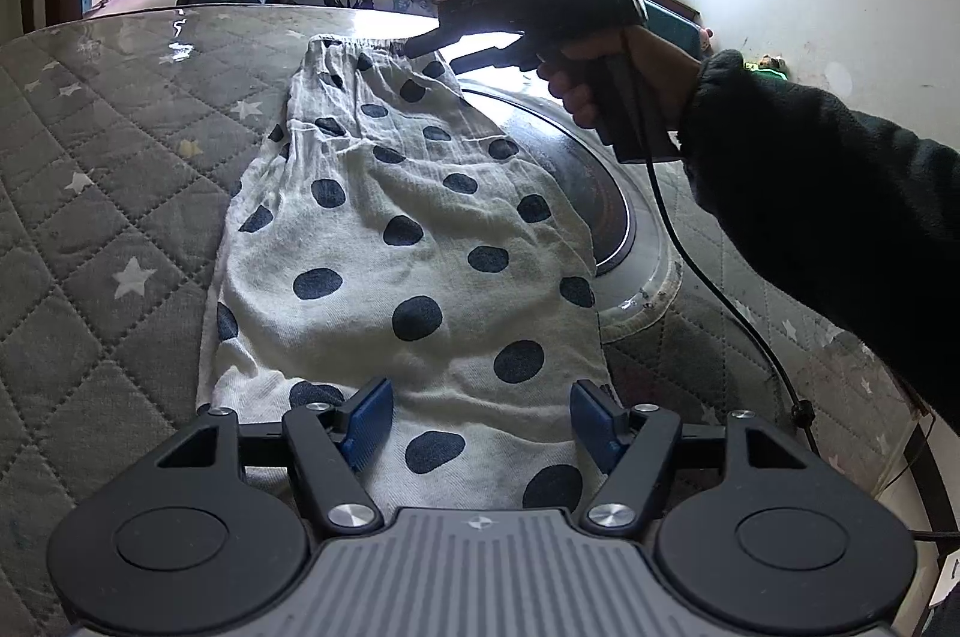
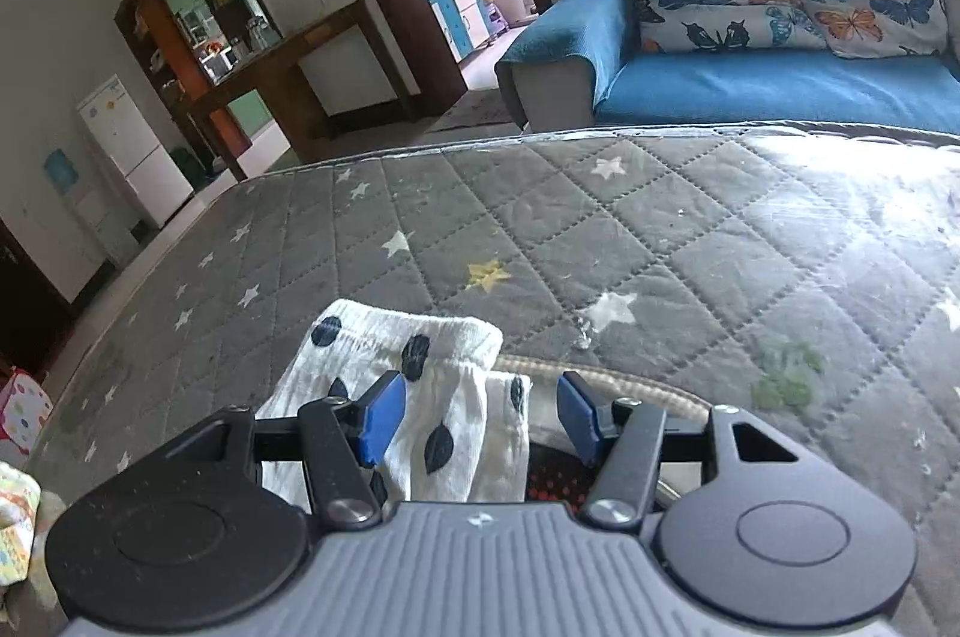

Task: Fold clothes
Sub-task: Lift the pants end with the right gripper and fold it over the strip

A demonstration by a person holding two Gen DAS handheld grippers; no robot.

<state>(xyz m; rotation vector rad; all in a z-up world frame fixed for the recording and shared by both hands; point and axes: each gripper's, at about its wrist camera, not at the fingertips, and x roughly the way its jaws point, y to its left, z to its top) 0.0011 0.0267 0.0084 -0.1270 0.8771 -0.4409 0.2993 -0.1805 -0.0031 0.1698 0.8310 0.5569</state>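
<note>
A white garment with dark blue polka dots (image 1: 408, 229) lies lengthwise on the grey quilted table cover (image 1: 102, 193), its gathered waistband at the far end. My left gripper (image 1: 480, 418) is open, its blue pads (image 1: 367, 418) either side of the garment's near end. My right gripper (image 1: 420, 46) hovers at the waistband's far right corner. In the right wrist view the right gripper (image 2: 480, 418) is open, with the waistband corner (image 2: 414, 379) between and under its pads (image 2: 379, 418).
A round dark dish with a pale rim (image 1: 606, 211) lies partly under the garment's right side. A black cable (image 1: 714, 289) hangs from the right gripper. A blue sofa with butterfly cushions (image 2: 780, 1) stands beyond the table's far edge.
</note>
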